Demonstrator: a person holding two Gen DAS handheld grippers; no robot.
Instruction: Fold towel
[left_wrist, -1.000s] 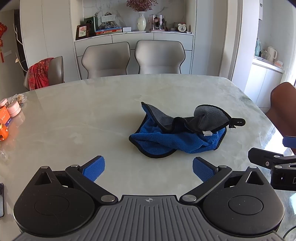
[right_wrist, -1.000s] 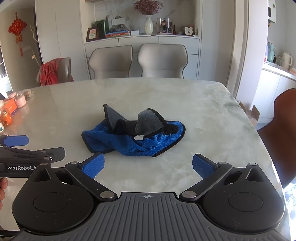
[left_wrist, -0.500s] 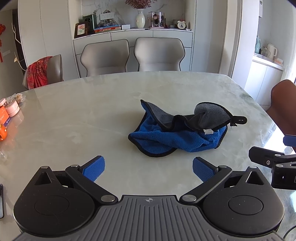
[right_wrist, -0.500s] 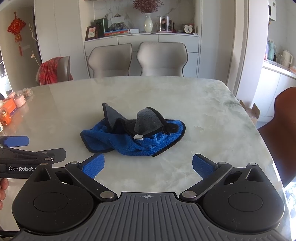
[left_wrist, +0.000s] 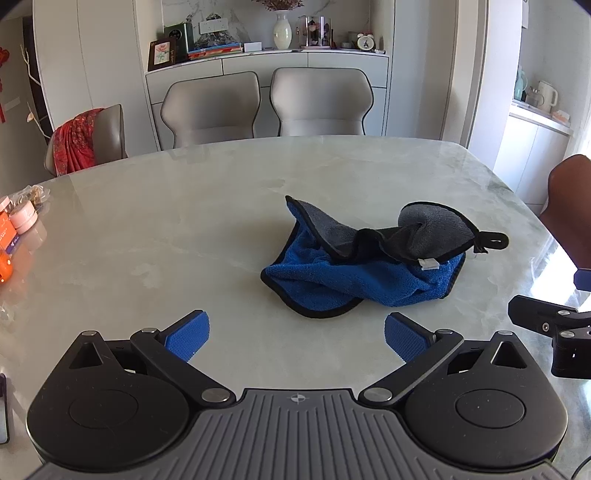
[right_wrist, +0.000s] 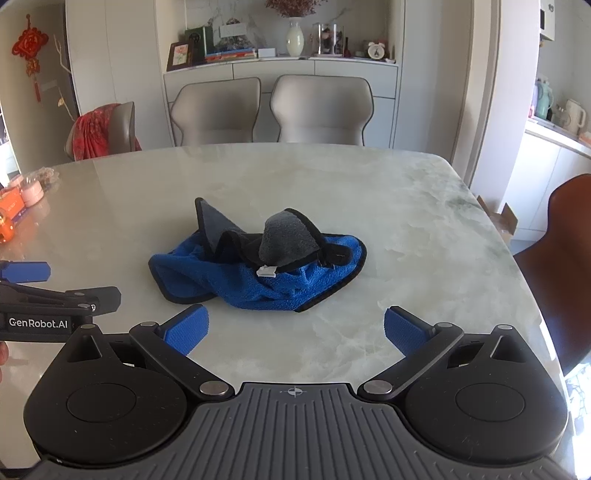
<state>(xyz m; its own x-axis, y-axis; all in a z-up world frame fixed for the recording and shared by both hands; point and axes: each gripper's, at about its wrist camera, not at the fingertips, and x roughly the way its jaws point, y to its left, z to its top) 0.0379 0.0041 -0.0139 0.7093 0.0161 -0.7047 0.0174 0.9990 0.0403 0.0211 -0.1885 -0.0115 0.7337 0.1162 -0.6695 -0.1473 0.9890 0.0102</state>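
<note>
Towel (left_wrist: 364, 266) crumpled, blue terry, grey reverse; both hand-held grippers (left_wrist: 297, 334) (right_wrist: 295, 332) spread.

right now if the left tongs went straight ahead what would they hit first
Probably the crumpled towel: the open left tongs point at its near blue edge, with only bare table between. Depth is unclear.

A pale marble table (left_wrist: 184, 229) carries a crumpled blue-and-grey towel (left_wrist: 354, 280) near its middle; small pink and orange containers (left_wrist: 20, 221) sit at its left edge.

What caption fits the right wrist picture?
Open right claw hovers before a crumpled blue-and-grey towel on the marble table.
</note>
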